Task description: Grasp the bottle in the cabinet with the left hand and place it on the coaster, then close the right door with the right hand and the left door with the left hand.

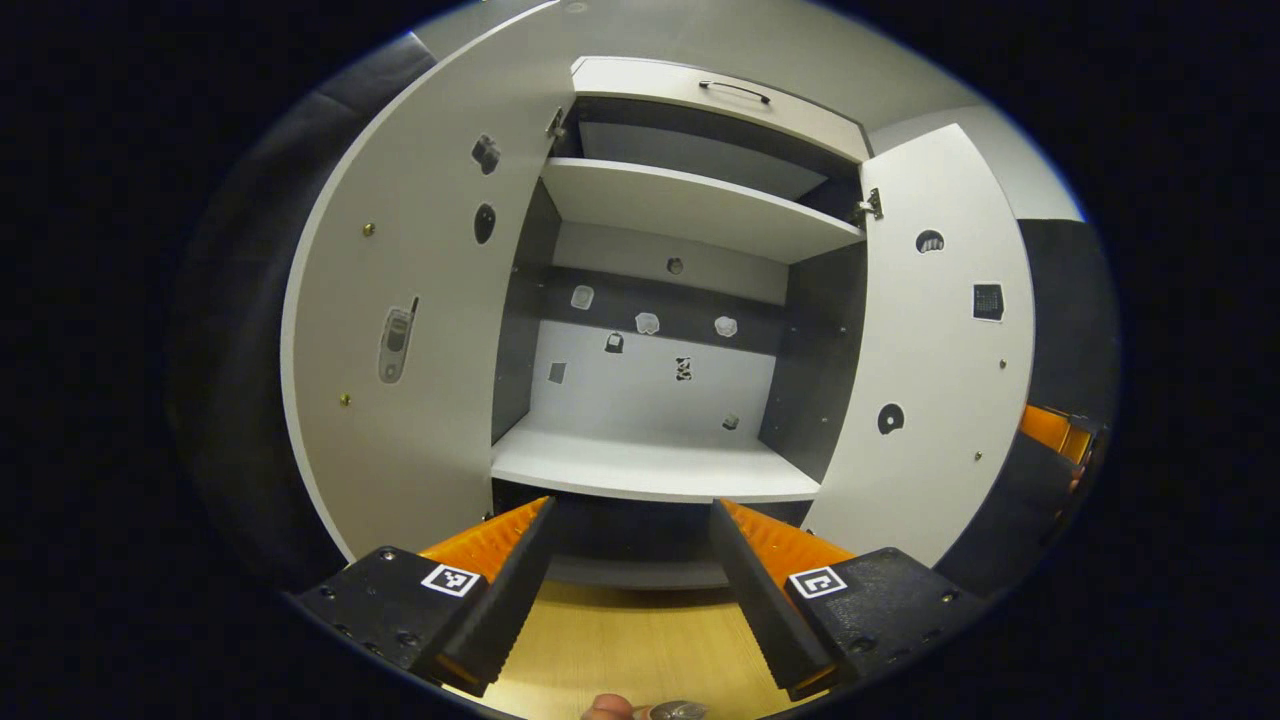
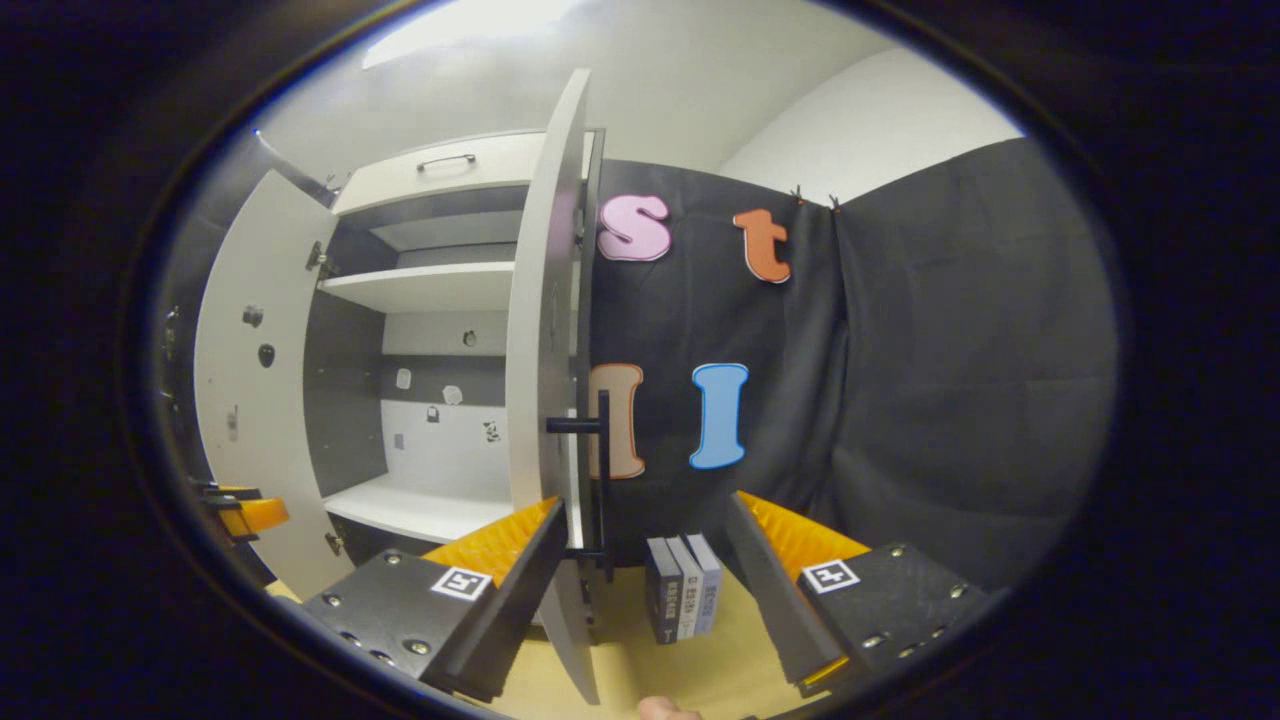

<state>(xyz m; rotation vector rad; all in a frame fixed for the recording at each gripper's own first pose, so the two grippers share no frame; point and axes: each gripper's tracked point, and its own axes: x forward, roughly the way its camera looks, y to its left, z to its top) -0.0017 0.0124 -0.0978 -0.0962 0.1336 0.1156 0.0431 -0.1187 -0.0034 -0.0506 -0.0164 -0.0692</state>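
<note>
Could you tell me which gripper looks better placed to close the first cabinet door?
The right gripper. Its open fingers sit just beside the right door's edge and black handle. The left gripper, also open, faces the cabinet's lower shelf between both open doors, touching neither.

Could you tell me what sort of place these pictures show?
Probably a staged recording booth rather than a real home: an open cabinet with bare shelves stands on a wooden table, with black cloth hung beside it.
</note>
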